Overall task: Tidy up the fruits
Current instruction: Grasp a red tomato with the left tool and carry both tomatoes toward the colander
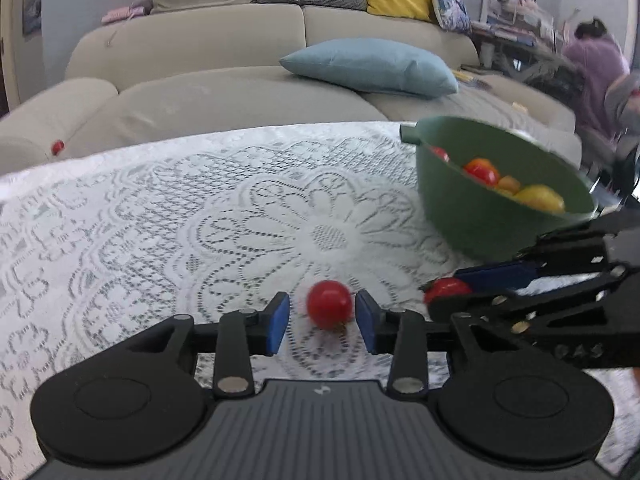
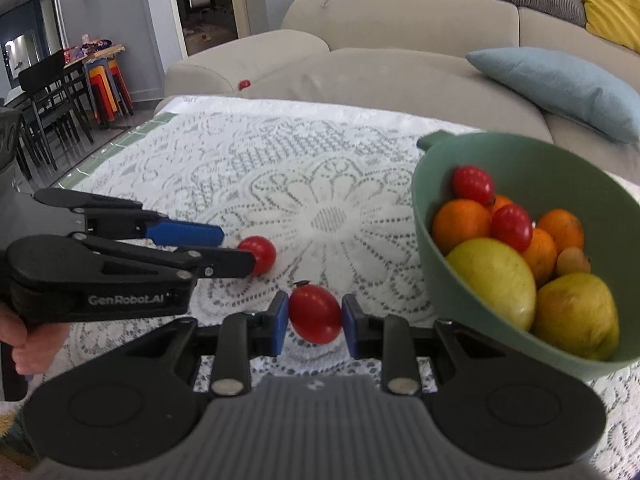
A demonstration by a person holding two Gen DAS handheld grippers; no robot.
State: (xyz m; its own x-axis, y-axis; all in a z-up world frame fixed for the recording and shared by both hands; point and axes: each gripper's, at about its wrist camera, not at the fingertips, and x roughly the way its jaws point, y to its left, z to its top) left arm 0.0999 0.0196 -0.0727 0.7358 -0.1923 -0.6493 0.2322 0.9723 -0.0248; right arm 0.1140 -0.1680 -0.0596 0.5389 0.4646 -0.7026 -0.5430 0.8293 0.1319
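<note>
A small red tomato lies on the white lace tablecloth between the pads of my left gripper. That gripper is open: a gap shows at the left pad, and the fruit sits nearer the right one. In the right wrist view the same tomato sits at the left gripper's tips. My right gripper is shut on a second red tomato just above the cloth, and it shows at the right of the left wrist view. A green bowl to the right holds oranges, yellow fruit and tomatoes.
The bowl stands near the table's right side. Beyond the far edge is a beige sofa with a blue cushion and a small red ball-like thing. Dining chairs stand far left. A person in purple sits far right.
</note>
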